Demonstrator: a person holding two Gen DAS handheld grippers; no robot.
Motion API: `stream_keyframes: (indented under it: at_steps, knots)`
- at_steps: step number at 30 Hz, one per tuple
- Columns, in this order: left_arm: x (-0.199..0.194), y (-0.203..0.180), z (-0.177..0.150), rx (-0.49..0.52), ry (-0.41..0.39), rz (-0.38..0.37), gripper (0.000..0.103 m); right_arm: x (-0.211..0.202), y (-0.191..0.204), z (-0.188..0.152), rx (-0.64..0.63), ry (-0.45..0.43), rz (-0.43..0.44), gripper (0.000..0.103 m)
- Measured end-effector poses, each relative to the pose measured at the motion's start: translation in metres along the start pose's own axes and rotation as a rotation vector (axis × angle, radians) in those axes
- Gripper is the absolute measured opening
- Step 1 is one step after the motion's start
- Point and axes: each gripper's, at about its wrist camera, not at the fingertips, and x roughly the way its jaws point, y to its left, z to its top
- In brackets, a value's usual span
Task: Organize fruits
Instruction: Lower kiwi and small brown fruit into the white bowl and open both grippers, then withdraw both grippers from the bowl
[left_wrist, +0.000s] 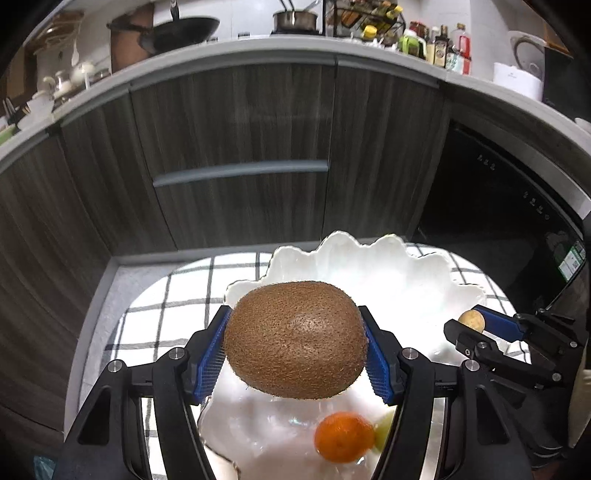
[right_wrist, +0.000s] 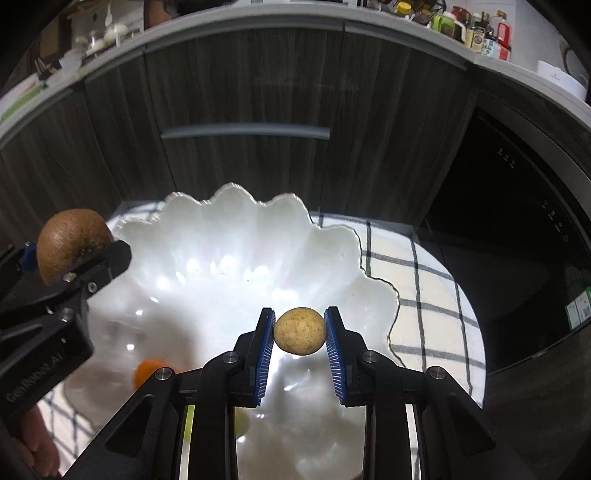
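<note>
Your left gripper (left_wrist: 295, 347) is clamped on a brown kiwi (left_wrist: 295, 338), its blue fingers (left_wrist: 212, 354) pressing the two ends, so the kiwi's long axis runs crosswise from finger to finger, roughly level. The kiwi hangs in the air above the near-left part of the white scalloped bowl (left_wrist: 369, 258), not touching it.

Your right gripper (right_wrist: 300, 332) is clenched on a small tan round fruit (right_wrist: 300, 331), held between its blue fingers (right_wrist: 264, 354); the fruit is only slightly wider than tall, its wider span lying across the fingers. It hovers above the bowl (right_wrist: 229, 236), toward the bowl's near-right side.

Inside the bowl, at its near side, lies an orange fruit (left_wrist: 343, 437) with a pale green fruit (left_wrist: 384, 430) just beside it, seemingly touching; both are partly hidden by the fingers, so which way they point cannot be told.

The bowl rests on a white cloth with a dark check (right_wrist: 424, 295), which covers the bench (left_wrist: 107, 295). Beyond the bowl stand dark wood-grain cabinet doors (left_wrist: 236, 140).
</note>
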Motion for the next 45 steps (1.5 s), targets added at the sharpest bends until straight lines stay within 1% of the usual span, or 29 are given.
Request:
stream_keyframes:
  at_steps: [6,10,15,18,19,21,23,24,26,28,30,32,34,35,38,43,45]
  knots:
    - [0.023,0.0,-0.005,-0.01,0.073,0.007,0.065,0.022,0.001,0.004,-0.003,0.056,0.002,0.029]
    - [0.03,0.001,-0.011,-0.017,0.109,0.001,0.065,0.03,0.001,0.001,-0.008,0.085,0.004,0.029]
    - [0.035,0.0,-0.017,0.002,0.146,-0.002,0.065,0.035,0.0,-0.002,-0.005,0.105,0.01,0.029]
    - [0.037,-0.001,-0.021,0.012,0.164,0.012,0.065,0.038,0.0,-0.001,-0.007,0.124,0.022,0.029]
    - [0.038,0.0,-0.022,0.008,0.172,0.012,0.065,0.038,0.0,-0.002,-0.011,0.125,0.019,0.029]
    - [0.04,0.001,-0.024,0.0,0.189,0.016,0.066,0.037,0.002,-0.002,-0.02,0.126,0.005,0.033]
    - [0.036,0.0,-0.023,0.017,0.172,0.043,0.067,0.033,0.001,-0.003,-0.016,0.118,-0.006,0.054]
    - [0.033,-0.001,-0.023,0.025,0.16,0.058,0.074,0.031,0.001,-0.002,-0.016,0.111,-0.013,0.059]
    - [0.026,-0.001,-0.021,0.036,0.137,0.077,0.084,0.025,0.0,-0.002,-0.019,0.092,-0.043,0.074]
    - [0.02,0.001,-0.019,0.042,0.12,0.086,0.085,0.019,-0.001,-0.003,-0.018,0.078,-0.067,0.077]
    - [0.013,0.002,-0.018,0.045,0.11,0.096,0.085,0.013,-0.003,-0.003,-0.017,0.069,-0.096,0.077]
    - [0.007,0.002,-0.018,0.047,0.099,0.095,0.085,0.007,-0.006,-0.004,-0.01,0.064,-0.103,0.077]
    - [-0.001,0.001,-0.018,0.052,0.087,0.098,0.088,-0.001,-0.01,-0.004,0.004,0.056,-0.113,0.077]
    - [-0.007,0.0,-0.019,0.054,0.08,0.098,0.089,-0.005,-0.012,-0.005,0.012,0.052,-0.118,0.077]
    - [-0.021,-0.001,-0.021,0.042,0.067,0.093,0.089,-0.023,-0.018,-0.008,0.05,0.028,-0.102,0.077]
    - [-0.046,-0.006,-0.025,0.045,0.033,0.106,0.089,-0.054,-0.02,-0.021,0.076,-0.032,-0.1,0.077]
    - [-0.056,-0.007,-0.028,0.043,0.023,0.1,0.089,-0.065,-0.02,-0.026,0.086,-0.049,-0.09,0.077]
